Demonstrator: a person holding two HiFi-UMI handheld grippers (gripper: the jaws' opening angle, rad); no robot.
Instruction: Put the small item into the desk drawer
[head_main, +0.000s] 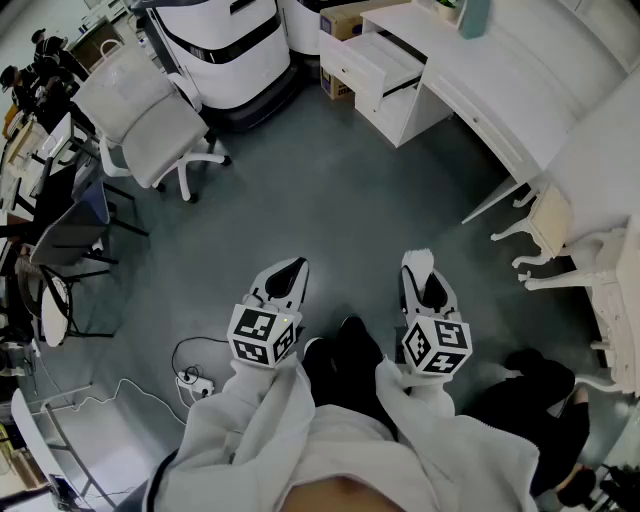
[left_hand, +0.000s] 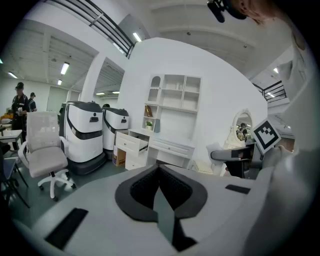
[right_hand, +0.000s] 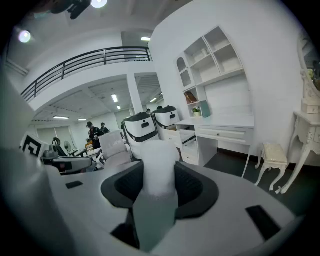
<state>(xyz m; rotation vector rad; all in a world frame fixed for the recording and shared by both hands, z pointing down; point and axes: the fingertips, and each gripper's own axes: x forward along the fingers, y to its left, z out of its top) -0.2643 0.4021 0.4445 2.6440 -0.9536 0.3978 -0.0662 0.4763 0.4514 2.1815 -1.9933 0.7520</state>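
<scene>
Right gripper (head_main: 424, 288) is clenched on the item (head_main: 419, 260), a white, soft-looking piece standing up between the pads. Left gripper (head_main: 283, 282) is closed on nothing, jaws together. The item is well short of the desk (head_main: 520, 90), out over open floor.

Step in hand, as I judge it: the carry to the desk.
- The drawer (head_main: 372, 62) in the desk's left-end pedestal stands pulled out, so I need no opening move.
- I hold the grip steady and no harder, since the item looks squashable.
- I come at the desk from its front and bring the item over the drawer cavity.
- I lower it inside the walls before I let go.
- My left gripper is free to steady the drawer front if it slides.

Surface: grey floor (head_main: 330, 190), smooth and bare between me and the desk. A cable (head_main: 190, 380) lies on my side away from the desk, off my route.

Room:
- 2 white-and-black machines (head_main: 225, 50) stand just left of the desk.
- A chair (head_main: 150, 115) is further left of the desk.
- A stool (head_main: 548, 222) is near the desk's right leg.
- Shelves (right_hand: 215, 55) rise above the desk.
</scene>
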